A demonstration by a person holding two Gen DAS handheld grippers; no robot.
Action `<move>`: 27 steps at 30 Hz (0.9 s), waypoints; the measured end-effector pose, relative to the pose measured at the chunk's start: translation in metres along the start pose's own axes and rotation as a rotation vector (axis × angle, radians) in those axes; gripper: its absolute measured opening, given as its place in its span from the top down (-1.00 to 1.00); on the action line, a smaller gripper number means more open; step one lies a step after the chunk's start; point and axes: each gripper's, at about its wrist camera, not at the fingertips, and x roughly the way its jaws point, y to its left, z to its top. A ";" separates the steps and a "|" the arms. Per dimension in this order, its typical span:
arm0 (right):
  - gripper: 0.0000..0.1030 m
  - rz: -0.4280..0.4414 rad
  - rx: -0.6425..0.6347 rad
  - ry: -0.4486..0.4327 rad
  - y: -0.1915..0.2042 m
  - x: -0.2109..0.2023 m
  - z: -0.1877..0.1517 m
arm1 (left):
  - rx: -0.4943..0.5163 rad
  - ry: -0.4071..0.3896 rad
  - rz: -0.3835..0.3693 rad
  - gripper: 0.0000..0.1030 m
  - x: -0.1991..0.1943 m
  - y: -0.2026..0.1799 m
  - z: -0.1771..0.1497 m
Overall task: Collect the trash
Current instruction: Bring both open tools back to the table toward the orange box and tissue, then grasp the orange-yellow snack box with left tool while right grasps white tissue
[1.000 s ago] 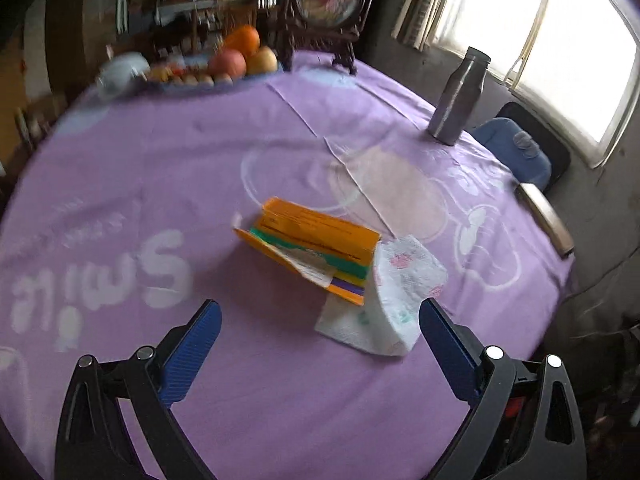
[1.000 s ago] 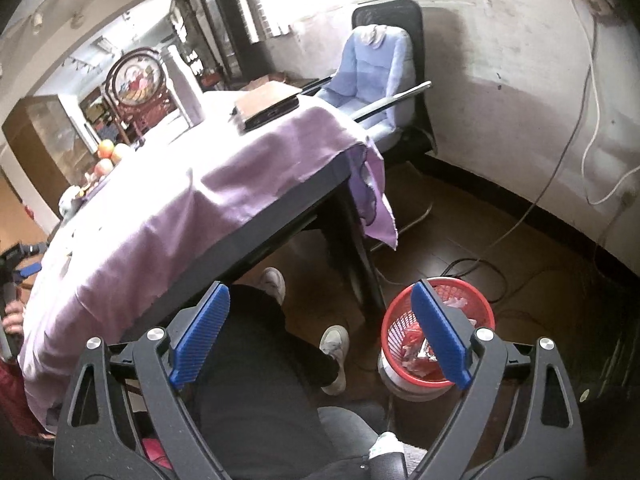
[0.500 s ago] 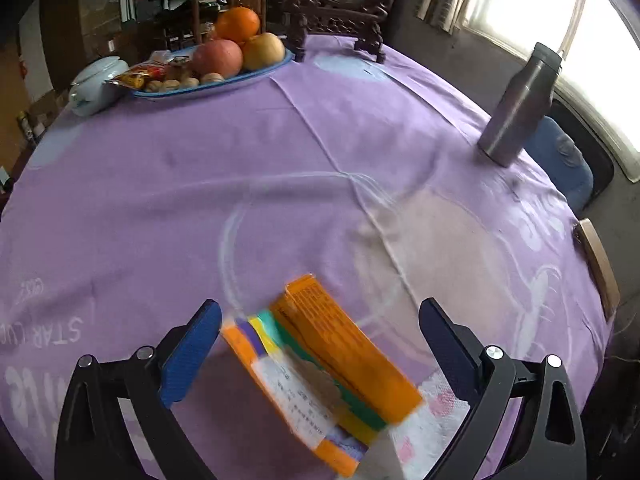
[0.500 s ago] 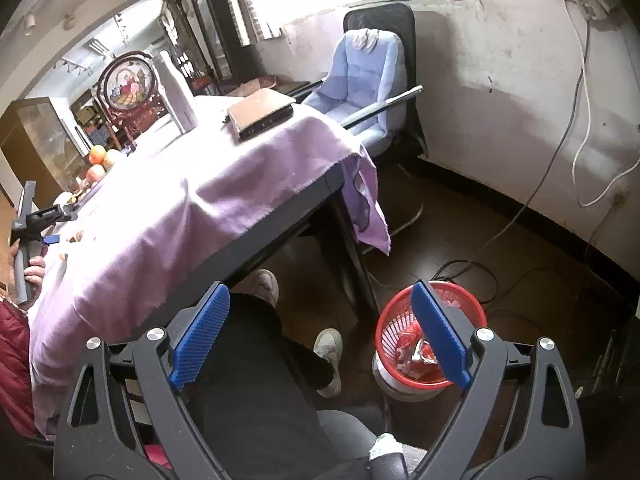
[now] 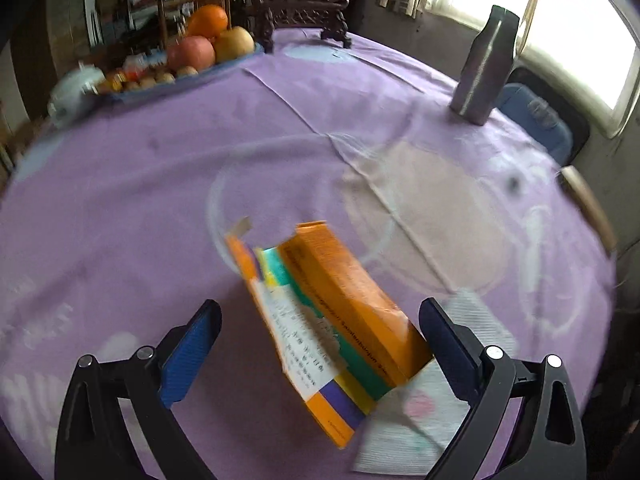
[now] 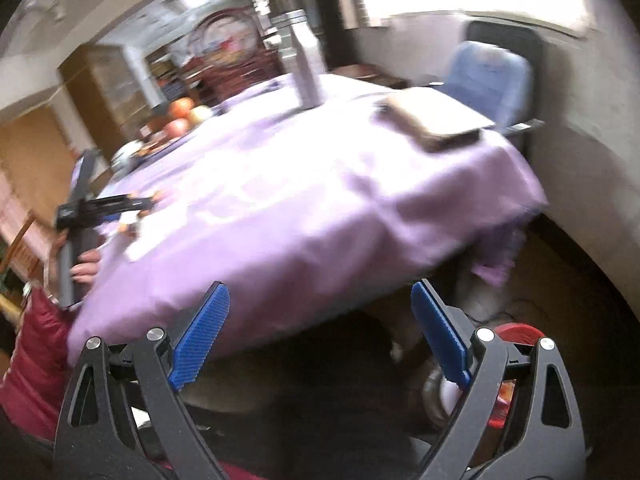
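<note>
Purple cloth drapes the table (image 5: 160, 184); a flat orange carton (image 5: 332, 320) lies between the left gripper (image 5: 320, 344)'s wide-open, empty jaws. Only the right gripper (image 6: 320, 336)'s view, jaws likewise spread and empty, shows the red basket (image 6: 520, 330).

The left claw (image 5: 320, 336) is gaping wide at the bottom of the frame, with an orange box (image 5: 332, 332) lying between its fingers (image 5: 192, 344). A napkin (image 5: 416, 432) is peeking from under the box at lower right. A bottle (image 5: 486, 66) is standing upper right on the purple worktop (image 5: 160, 184), fruit (image 5: 200, 44) sitting upper left.
</note>
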 end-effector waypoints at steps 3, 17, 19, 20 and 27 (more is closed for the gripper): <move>-0.73 0.085 -0.067 0.048 0.048 0.027 0.018 | 0.036 -0.009 0.058 -0.89 0.001 0.021 0.001; -0.82 0.176 -0.420 0.181 0.220 0.145 0.047 | -0.017 0.008 0.087 -0.92 0.014 0.063 -0.006; -0.82 0.169 -0.428 0.197 0.221 0.154 0.051 | -0.018 0.007 0.088 -0.92 0.013 0.063 -0.006; -0.82 0.164 -0.430 0.206 0.222 0.158 0.052 | -0.021 0.006 0.091 -0.92 0.013 0.063 -0.006; -0.82 0.131 -0.447 0.258 0.229 0.182 0.055 | -0.040 0.003 0.107 -0.92 0.013 0.061 -0.007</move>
